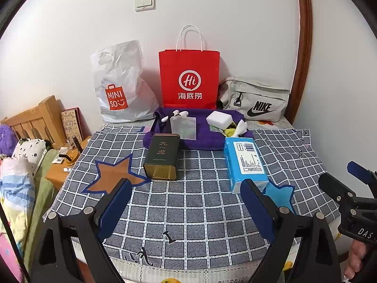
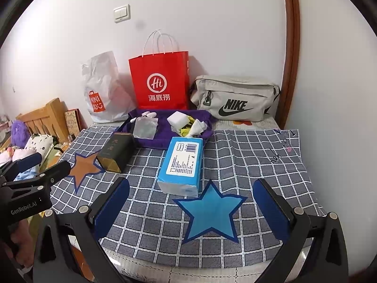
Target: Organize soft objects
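Observation:
A blue tissue pack (image 1: 246, 162) (image 2: 182, 164) lies on the checked cloth (image 1: 188, 202) (image 2: 247, 165), beside a dark tin (image 1: 162, 156) (image 2: 116, 152). Behind them a purple towel (image 1: 200, 139) (image 2: 162, 136) holds a white sponge block (image 1: 218, 119) (image 2: 178, 119), a clear pouch (image 1: 183, 128) (image 2: 145, 128), crumpled tissue (image 1: 240, 127) (image 2: 196, 127) and a small white toy (image 1: 180, 113) (image 2: 148, 114). My left gripper (image 1: 186, 200) is open and empty above the cloth's front. My right gripper (image 2: 192, 202) is open and empty above a blue star patch (image 2: 209, 212).
A Miniso plastic bag (image 1: 120, 87) (image 2: 103, 89), a red paper bag (image 1: 189, 80) (image 2: 160, 82) and a grey Nike pouch (image 1: 256, 101) (image 2: 235, 99) stand against the wall. A brown star patch (image 1: 113, 174) (image 2: 82, 165) is left. A bedside table (image 1: 63, 165) and bed lie left.

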The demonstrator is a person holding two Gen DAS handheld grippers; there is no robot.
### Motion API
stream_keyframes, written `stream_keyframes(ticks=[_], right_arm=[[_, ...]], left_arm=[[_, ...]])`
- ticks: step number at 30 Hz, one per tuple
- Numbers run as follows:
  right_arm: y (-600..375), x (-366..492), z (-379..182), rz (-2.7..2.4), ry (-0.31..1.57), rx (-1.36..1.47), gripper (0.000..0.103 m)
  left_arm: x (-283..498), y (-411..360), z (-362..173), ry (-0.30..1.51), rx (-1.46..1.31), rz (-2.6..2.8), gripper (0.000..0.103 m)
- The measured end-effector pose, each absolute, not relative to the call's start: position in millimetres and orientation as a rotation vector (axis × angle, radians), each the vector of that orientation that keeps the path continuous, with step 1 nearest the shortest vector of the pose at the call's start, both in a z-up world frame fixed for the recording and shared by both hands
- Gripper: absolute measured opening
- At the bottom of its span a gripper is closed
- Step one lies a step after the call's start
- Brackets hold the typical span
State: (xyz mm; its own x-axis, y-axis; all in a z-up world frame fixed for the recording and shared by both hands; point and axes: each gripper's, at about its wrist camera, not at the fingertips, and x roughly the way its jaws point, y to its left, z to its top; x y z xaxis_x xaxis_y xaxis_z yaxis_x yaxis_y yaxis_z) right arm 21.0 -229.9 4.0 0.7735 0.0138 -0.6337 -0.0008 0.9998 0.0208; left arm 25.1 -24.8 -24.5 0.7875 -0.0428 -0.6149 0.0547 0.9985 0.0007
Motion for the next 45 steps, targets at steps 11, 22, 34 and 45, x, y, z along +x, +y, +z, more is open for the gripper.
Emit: stream_keyframes(ticks=[11, 22, 34, 45], right_arm=[[-226.9, 20.8, 3.5, 0.013, 0.688, 0.014, 0.103], [-227.0, 20.1, 3.3, 0.013, 0.688, 0.016, 0.103], [-228.1, 17.8, 3.4, 0.014, 0.686, 0.02, 0.103], [-228.4, 17.9, 3.8, 0.014, 0.684, 0.018, 0.103]], left_arm=[[24.5, -24.5, -24.1, 0.663, 0.015, -0.047, 0.093], [24.6, -23.0, -24.2, 0.662, 0.014, -0.048, 0.093], [23.2, -22.6, -23.9, 0.666, 0.014, -0.043, 0.093], [22.8, -23.0, -23.2, 0.667, 0.012, -0.039, 0.093]])
